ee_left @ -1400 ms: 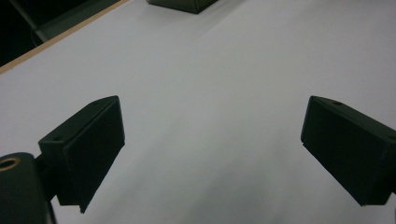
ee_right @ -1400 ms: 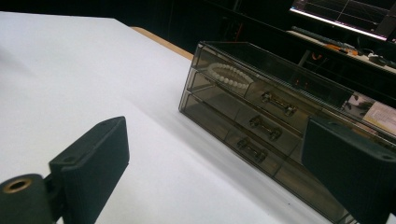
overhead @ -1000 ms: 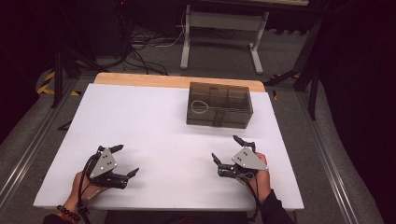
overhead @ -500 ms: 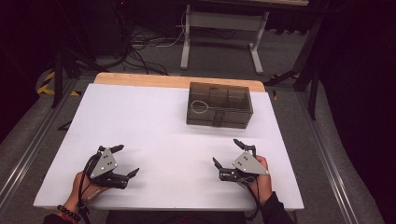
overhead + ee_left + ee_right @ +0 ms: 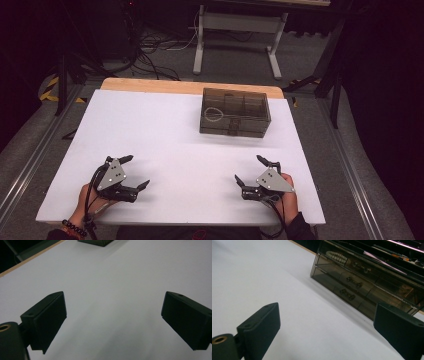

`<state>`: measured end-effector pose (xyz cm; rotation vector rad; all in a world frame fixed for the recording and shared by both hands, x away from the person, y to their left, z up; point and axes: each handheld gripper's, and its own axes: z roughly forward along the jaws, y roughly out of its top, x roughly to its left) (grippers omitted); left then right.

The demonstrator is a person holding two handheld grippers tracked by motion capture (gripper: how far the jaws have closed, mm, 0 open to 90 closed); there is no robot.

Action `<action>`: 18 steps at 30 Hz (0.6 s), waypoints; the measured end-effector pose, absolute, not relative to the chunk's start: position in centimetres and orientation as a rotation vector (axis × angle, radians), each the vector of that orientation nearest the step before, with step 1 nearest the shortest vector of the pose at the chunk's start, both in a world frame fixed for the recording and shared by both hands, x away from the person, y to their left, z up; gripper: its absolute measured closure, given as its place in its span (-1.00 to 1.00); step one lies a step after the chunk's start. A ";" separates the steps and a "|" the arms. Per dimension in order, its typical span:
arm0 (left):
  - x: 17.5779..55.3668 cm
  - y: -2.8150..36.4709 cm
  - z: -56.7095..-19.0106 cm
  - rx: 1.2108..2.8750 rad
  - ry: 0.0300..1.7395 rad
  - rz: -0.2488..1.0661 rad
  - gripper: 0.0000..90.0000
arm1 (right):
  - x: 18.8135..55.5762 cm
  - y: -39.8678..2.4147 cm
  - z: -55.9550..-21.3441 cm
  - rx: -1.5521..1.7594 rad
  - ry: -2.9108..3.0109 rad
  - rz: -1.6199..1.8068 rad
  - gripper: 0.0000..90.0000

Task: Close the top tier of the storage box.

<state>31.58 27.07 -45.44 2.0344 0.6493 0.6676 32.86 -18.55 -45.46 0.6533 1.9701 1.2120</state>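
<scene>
Nothing is started yet: both hand-held grippers, left (image 5: pixel 129 173) and right (image 5: pixel 252 172), are waiting spread wide, holding nothing, far from the dark box (image 5: pixel 234 112) on the worktop (image 5: pixel 165 135).

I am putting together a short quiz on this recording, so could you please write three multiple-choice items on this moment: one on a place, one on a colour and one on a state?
1. Where on the white table does the drawer box stand?
A. Far side, right of the middle
B. Near edge, at the left
C. Between the two grippers

2. What colour is the drawer box?
A. Bright red
B. Smoky see-through grey-brown
C. Solid white

3. How are the left gripper and the right gripper?
A. Both shut on the box
B. Left shut, right open
C. Both open and empty

Answers:
1 A: the high view shows it near the far edge, to the right.
2 B: a bead string shows through its wall.
3 C: in each gripper view the jaws stand wide apart over bare table.
</scene>
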 end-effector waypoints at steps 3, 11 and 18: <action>31.6 27.1 -45.4 2.036 0.649 0.668 -0.85 | 32.7 -18.9 -45.6 0.661 1.973 1.212 -0.84; 31.5 27.0 -45.4 2.031 0.650 0.666 -0.85 | 32.3 -19.5 -46.1 0.663 1.993 1.209 -0.84; 31.3 27.0 -45.4 2.041 0.634 0.672 -0.85 | 32.2 -19.3 -46.1 0.654 1.998 1.211 -0.84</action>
